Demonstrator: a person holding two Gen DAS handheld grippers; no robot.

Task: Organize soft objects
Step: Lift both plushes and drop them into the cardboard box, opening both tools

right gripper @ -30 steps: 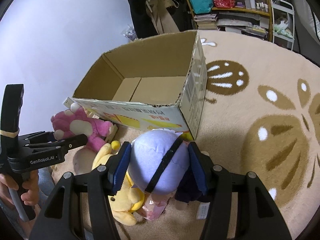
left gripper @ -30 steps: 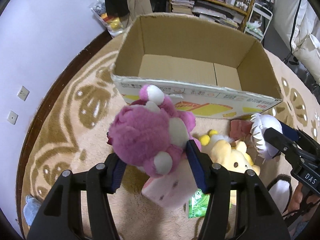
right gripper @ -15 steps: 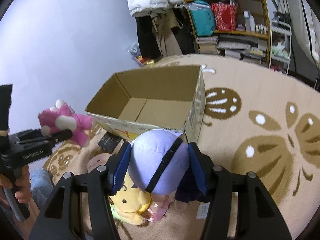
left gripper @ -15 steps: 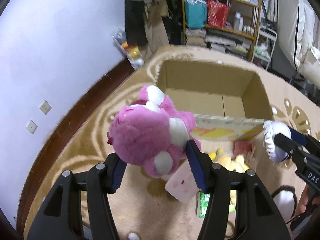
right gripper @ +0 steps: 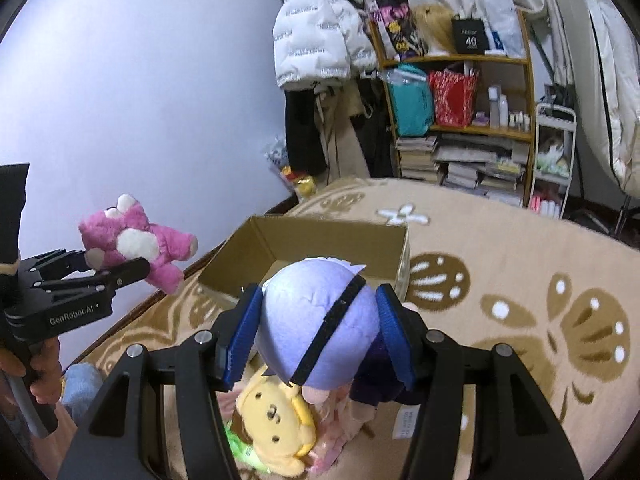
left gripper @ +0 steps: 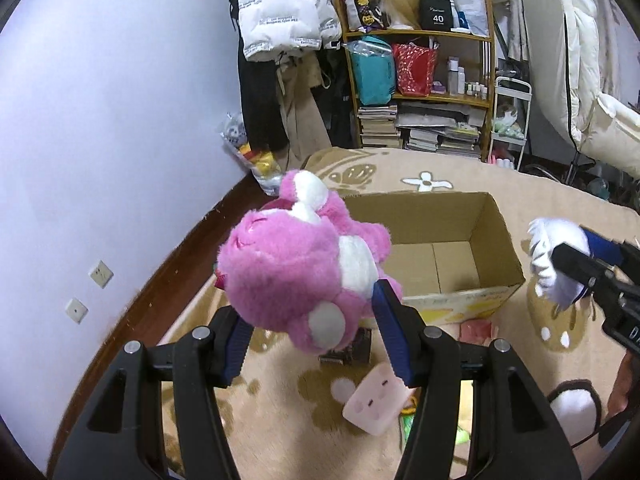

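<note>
My left gripper [left gripper: 316,332] is shut on a pink plush bear [left gripper: 304,268] and holds it in the air, left of and nearer than the open cardboard box [left gripper: 436,248]. It also shows in the right wrist view [right gripper: 136,248]. My right gripper [right gripper: 316,336] is shut on a lavender-haired plush doll [right gripper: 316,320], raised above the rug in front of the box [right gripper: 320,240]. That doll shows white in the left wrist view [left gripper: 556,264]. A yellow dog plush [right gripper: 276,424] and a pink block plush [left gripper: 376,400] lie on the rug.
A beige patterned rug [right gripper: 520,320] covers the floor. A purple wall [left gripper: 100,140] runs on the left. A cluttered bookshelf [left gripper: 420,92] and hanging jackets [right gripper: 320,40] stand behind the box. A small dark package [left gripper: 352,352] lies under the bear.
Both grippers have risen with their plush toys, so the box and rug now look farther below. The pink bear and the lavender doll stay gripped.
</note>
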